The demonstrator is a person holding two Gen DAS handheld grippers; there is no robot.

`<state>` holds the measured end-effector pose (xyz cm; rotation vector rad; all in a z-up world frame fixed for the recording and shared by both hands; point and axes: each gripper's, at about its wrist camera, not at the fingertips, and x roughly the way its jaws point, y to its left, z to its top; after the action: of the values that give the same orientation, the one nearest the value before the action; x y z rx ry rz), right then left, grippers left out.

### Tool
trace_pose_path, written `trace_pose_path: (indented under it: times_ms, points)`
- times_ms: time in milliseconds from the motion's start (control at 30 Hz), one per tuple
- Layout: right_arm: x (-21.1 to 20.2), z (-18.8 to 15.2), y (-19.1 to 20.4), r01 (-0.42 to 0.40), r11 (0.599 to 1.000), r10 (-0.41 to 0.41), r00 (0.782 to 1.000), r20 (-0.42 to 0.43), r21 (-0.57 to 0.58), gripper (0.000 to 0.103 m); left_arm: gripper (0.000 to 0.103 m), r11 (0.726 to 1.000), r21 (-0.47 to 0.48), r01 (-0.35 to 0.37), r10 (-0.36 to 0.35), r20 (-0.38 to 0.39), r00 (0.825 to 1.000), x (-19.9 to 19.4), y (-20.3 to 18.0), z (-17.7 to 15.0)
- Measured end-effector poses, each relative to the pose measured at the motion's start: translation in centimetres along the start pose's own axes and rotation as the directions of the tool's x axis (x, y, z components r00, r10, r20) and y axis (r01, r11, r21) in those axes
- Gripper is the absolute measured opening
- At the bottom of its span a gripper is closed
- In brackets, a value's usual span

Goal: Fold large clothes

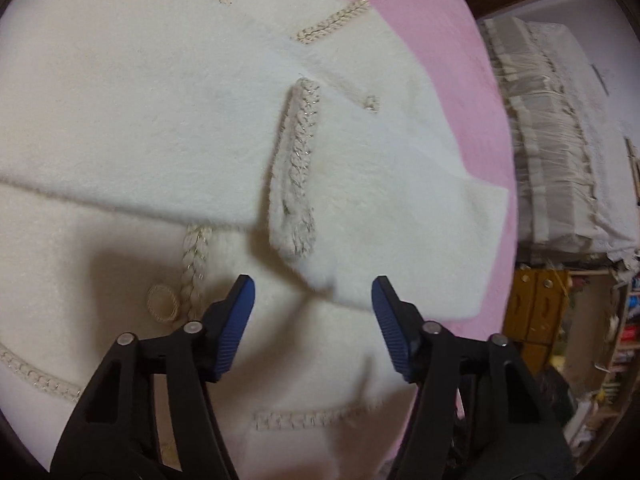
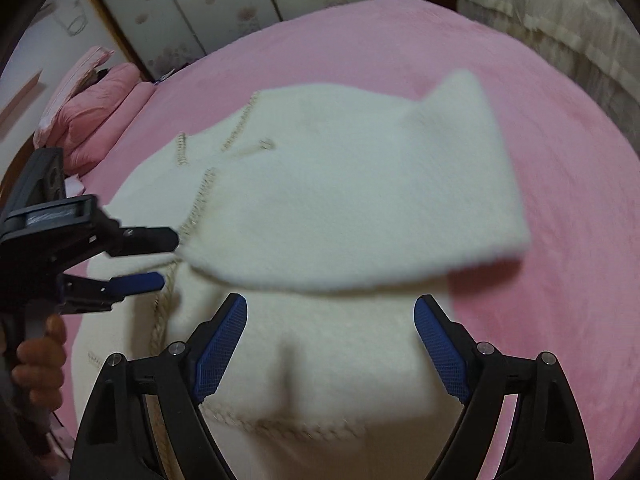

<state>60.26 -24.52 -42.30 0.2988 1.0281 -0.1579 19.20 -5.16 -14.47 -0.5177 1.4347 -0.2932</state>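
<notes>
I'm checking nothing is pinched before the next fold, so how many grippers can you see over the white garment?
2. The left gripper reaches in from the left edge of the white garment; the right gripper hangs over its near end. Neither grips cloth.

**Room to the right, cloth and the other gripper to the left**

Between the spread fingers of our right gripper [image 2: 330,320] nothing stands; the white garment [image 2: 340,200] lies just below and ahead, its folded flap overhanging. To its right we find bare pink bedspread [image 2: 580,200], open passage. To its left our left gripper [image 2: 160,258] closes the way, held by a hand [image 2: 40,360]. Ahead of the left gripper [image 1: 312,300], a braid-trimmed sleeve end [image 1: 296,184] lies in the path.
</notes>
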Motion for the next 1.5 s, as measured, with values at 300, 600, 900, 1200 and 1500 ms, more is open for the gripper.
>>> trace_pose_path:
  times_ms: [300, 600, 900, 1200, 1500]
  points:
    - [2.7, -2.4, -7.0, 0.099, 0.988, -0.091, 0.993, -0.069, 0.12, 0.087, 0.015, 0.985, -0.037, -0.17, 0.174, 0.149, 0.974, 3.8, -3.1, 0.0]
    - [3.3, -0.5, -9.5, 0.094, 0.993, -0.092, 0.995, -0.035, 0.069, 0.087, 0.006, 0.993, 0.072, -0.096, 0.061, 0.386, 0.921, -0.7, -14.0, 1.6]
    - [3.7, 0.8, -9.8, 0.103, 0.995, -0.103, 0.995, 0.004, -0.008, 0.087, 0.005, 0.976, 0.215, 0.029, -0.155, 0.595, 0.788, -10.3, -20.2, 8.3]
    - [4.8, 0.3, -11.0, 0.175, 0.982, -0.173, 0.984, 0.035, -0.071, 0.087, 0.005, 0.979, -0.063, -0.194, 0.195, 0.577, 0.793, -11.0, -7.6, 6.7]
    - [5.5, 0.0, -12.2, 0.144, 0.987, -0.142, 0.99, 0.024, -0.068, 0.087, 0.006, 0.93, -0.296, -0.219, 0.322, 0.364, 0.874, -3.3, 4.3, 3.0]
